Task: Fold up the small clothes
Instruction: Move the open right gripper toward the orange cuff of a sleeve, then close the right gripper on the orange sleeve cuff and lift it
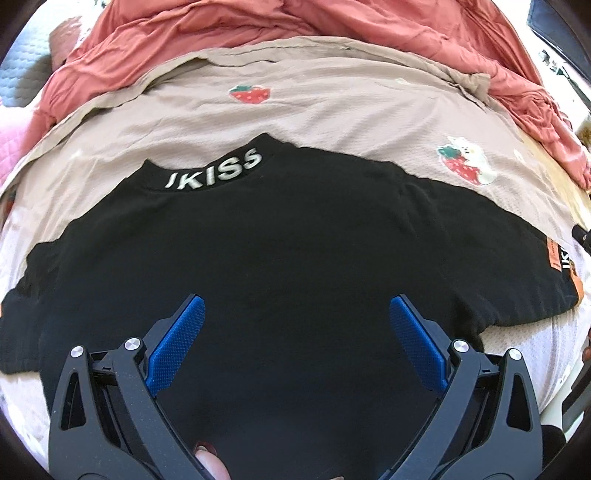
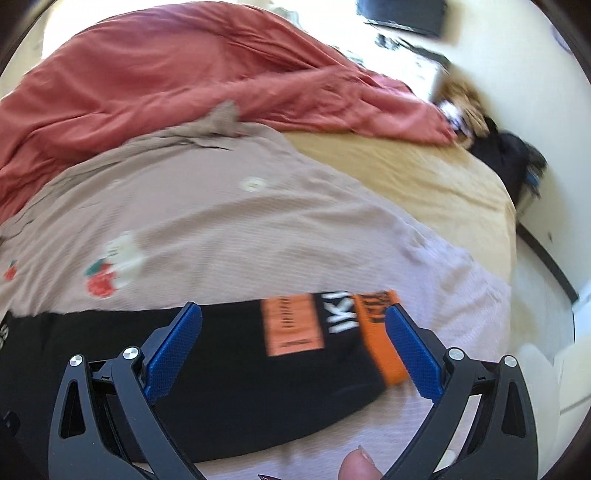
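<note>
A black T-shirt (image 1: 266,251) with white "IKISS" lettering on its collar (image 1: 216,170) lies spread flat on a bed. My left gripper (image 1: 297,306) is open and empty, hovering over the shirt's lower middle, its blue pads (image 1: 177,347) wide apart. My right gripper (image 2: 293,314) is open and empty over the shirt's right sleeve (image 2: 314,332), which has an orange patch (image 2: 291,325) and an orange cuff (image 2: 380,332). The sleeve also shows in the left wrist view (image 1: 557,262). The right wrist view is blurred.
The shirt lies on a beige strawberry-print sheet (image 1: 295,110) (image 2: 221,229). A rumpled red blanket (image 1: 332,22) (image 2: 166,74) is bunched behind it. A tan sheet (image 2: 424,184) covers the bed's right side, with dark objects (image 2: 509,155) at its far corner. The bed edge runs at the right (image 2: 517,295).
</note>
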The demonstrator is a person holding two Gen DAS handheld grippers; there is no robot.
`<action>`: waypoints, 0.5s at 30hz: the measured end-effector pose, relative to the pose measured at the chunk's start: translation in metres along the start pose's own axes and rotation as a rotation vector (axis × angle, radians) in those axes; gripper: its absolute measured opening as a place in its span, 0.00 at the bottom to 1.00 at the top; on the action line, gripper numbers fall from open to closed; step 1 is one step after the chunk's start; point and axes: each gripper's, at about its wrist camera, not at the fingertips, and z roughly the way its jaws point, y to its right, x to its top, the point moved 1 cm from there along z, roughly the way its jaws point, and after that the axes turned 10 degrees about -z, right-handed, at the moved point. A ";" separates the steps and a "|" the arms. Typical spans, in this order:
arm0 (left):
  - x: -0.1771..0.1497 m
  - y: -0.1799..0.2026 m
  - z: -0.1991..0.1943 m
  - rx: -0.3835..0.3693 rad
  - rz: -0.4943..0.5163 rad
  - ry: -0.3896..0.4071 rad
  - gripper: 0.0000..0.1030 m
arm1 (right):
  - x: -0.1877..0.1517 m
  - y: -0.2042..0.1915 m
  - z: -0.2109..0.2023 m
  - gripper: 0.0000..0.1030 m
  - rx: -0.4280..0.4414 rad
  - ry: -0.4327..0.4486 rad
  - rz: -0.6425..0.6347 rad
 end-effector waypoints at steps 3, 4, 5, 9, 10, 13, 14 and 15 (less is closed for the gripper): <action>0.001 0.004 0.005 -0.010 0.004 0.001 0.92 | -0.004 0.021 0.013 0.96 -0.059 -0.059 0.045; 0.001 0.004 0.007 -0.013 0.007 -0.005 0.92 | -0.006 0.027 0.018 0.96 -0.072 -0.083 0.066; 0.000 0.004 0.010 -0.014 0.011 -0.010 0.92 | -0.009 0.036 0.025 0.96 -0.079 -0.115 0.093; -0.006 0.004 0.018 0.002 0.029 -0.014 0.92 | -0.018 0.051 0.043 0.96 -0.076 -0.192 0.157; -0.007 0.003 0.020 0.010 0.033 -0.014 0.92 | -0.019 0.052 0.046 0.96 -0.069 -0.198 0.164; -0.011 -0.001 0.026 0.030 0.029 -0.024 0.92 | -0.020 0.051 0.053 0.95 -0.047 -0.219 0.168; -0.012 -0.004 0.029 0.035 0.023 -0.031 0.92 | -0.020 0.051 0.055 0.95 -0.037 -0.226 0.168; -0.012 -0.006 0.032 0.036 0.018 -0.036 0.92 | -0.021 0.050 0.059 0.94 -0.024 -0.243 0.169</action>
